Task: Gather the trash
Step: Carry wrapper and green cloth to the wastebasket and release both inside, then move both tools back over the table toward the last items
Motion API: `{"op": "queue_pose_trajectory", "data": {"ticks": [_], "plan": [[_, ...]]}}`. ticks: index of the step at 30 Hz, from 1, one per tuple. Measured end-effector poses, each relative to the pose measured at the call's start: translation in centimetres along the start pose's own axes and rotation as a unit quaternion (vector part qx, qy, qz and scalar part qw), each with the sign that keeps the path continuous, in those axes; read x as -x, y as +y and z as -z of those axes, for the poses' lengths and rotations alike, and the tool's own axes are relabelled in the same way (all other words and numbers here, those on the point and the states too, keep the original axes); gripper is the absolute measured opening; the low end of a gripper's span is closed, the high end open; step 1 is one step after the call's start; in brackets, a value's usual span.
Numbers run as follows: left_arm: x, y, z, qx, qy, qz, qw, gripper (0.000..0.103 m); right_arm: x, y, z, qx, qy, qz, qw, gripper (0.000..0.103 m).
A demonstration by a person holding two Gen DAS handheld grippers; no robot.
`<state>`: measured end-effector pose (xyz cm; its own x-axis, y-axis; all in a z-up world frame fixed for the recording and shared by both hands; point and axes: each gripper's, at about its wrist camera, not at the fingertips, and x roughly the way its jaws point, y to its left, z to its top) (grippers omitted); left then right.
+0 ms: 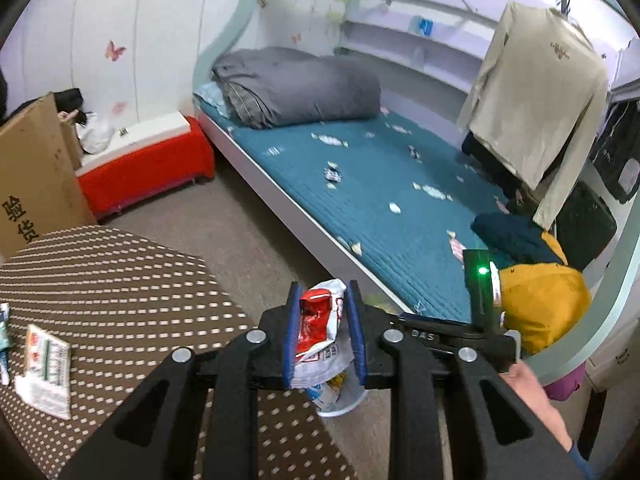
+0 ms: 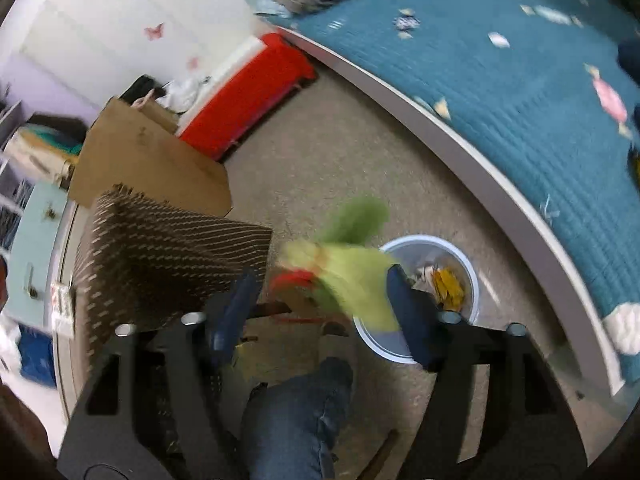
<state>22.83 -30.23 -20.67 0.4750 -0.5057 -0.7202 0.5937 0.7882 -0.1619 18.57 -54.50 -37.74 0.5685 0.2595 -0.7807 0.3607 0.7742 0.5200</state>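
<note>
Our left gripper [image 1: 323,336] pinches a crumpled red-and-white snack wrapper [image 1: 320,334] between its blue pads, above the trash bin [image 1: 340,400]. Our right gripper [image 2: 320,300] stands wide open; a blurred green wrapper [image 2: 352,268] sits between its fingers, ungripped, the white trash bin [image 2: 472,276] just beyond.

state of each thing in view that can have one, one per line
left gripper: shut on the red and white wrapper
right gripper: open
green wrapper: blurred, loose between the fingers, beside the bin
trash bin: upright, open-topped, scraps inside
grey duvet: folded on the bed
</note>
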Motion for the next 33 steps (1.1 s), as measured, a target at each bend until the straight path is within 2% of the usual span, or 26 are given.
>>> {"op": "queue_pose_trajectory", "data": {"ticks": [3,6,8,10,14,15,16,18,19,21,24,28,33], "plan": [[-2.6,-0.9,0.0,-0.007,0.025,0.006,0.9997,0.021,-0.5,-1.7,0.3,-0.034,0.003,-0.006,0.999,0.072],[-5.1,-2.0,0.0,-0.018,0.053,0.012,0.9983,0.021,0.8,-3.0,0.7,-0.053,-0.011,-0.007,0.998,0.075],[-6.9,-2.8,0.1,-0.027,0.07,0.014,0.997,0.022,2.2,-3.5,0.7,-0.063,-0.026,-0.007,0.998,0.077],[-8.7,-3.4,0.2,-0.034,0.092,0.014,0.9951,0.022,3.8,-4.3,0.6,-0.075,-0.044,-0.011,0.996,0.084],[-11.2,-4.1,0.5,-0.046,0.128,0.021,0.9905,0.025,6.2,-5.1,0.1,-0.087,-0.066,-0.015,0.994,0.088],[-11.7,-4.4,0.5,-0.052,0.133,0.018,0.9896,0.035,6.7,-5.1,0.1,-0.085,-0.071,-0.015,0.994,0.088],[-12.1,-4.6,0.4,-0.056,0.134,0.011,0.9894,0.061,7.3,-5.1,0.0,-0.082,-0.076,-0.015,0.994,0.088],[-12.1,-4.8,0.3,-0.058,0.116,-0.005,0.9915,0.091,8.3,-5.0,0.0,-0.082,-0.089,-0.016,0.993,0.088],[-11.9,-4.7,0.2,-0.058,0.104,-0.011,0.9928,0.091,8.7,-5.1,0.0,-0.083,-0.095,-0.016,0.992,0.089],[-11.6,-4.4,0.1,-0.057,0.11,-0.017,0.9921,0.091,9.3,-5.1,0.2,-0.086,-0.104,-0.019,0.991,0.089],[-10.8,-4.3,0.0,-0.057,0.11,-0.036,0.9917,0.091,9.6,-4.8,0.5,-0.085,-0.108,-0.019,0.99,0.096],[-8.3,-4.1,0.1,-0.06,0.076,-0.063,0.9933,0.091,10.2,-3.9,1.3,-0.082,-0.122,-0.009,0.989,0.097],[-4.1,-4.3,0.5,-0.059,0.032,-0.066,0.9956,0.091,11.8,-1.5,1.9,-0.052,-0.151,0.009,0.987,0.097]]}}
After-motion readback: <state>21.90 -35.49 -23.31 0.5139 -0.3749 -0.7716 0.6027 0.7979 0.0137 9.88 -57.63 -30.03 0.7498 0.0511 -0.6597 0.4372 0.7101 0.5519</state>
